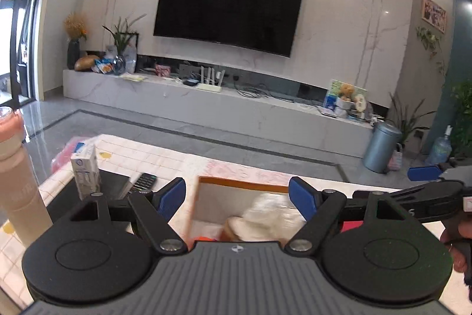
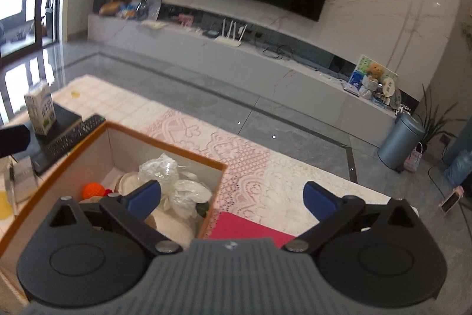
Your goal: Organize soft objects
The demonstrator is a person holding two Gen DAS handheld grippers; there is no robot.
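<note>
An open box with an orange rim (image 2: 165,139) stands on the table and holds soft things: crumpled clear plastic bags (image 2: 165,173), white soft pieces (image 2: 174,223) and an orange knitted ball (image 2: 93,190). The box (image 1: 242,182) also shows in the left wrist view with white soft stuff (image 1: 265,214) inside. My left gripper (image 1: 237,195) is open and empty above the box. My right gripper (image 2: 231,197) is open and empty over the box's right wall. A pink flat item (image 2: 244,228) lies right of the box.
A milk carton (image 2: 39,108) stands on a black tray (image 2: 59,123) with a remote (image 1: 144,181) at the left. A pink bottle (image 1: 17,182) stands at the far left. A lace cloth (image 2: 250,164) covers the table. The right gripper (image 1: 424,191) shows in the left view.
</note>
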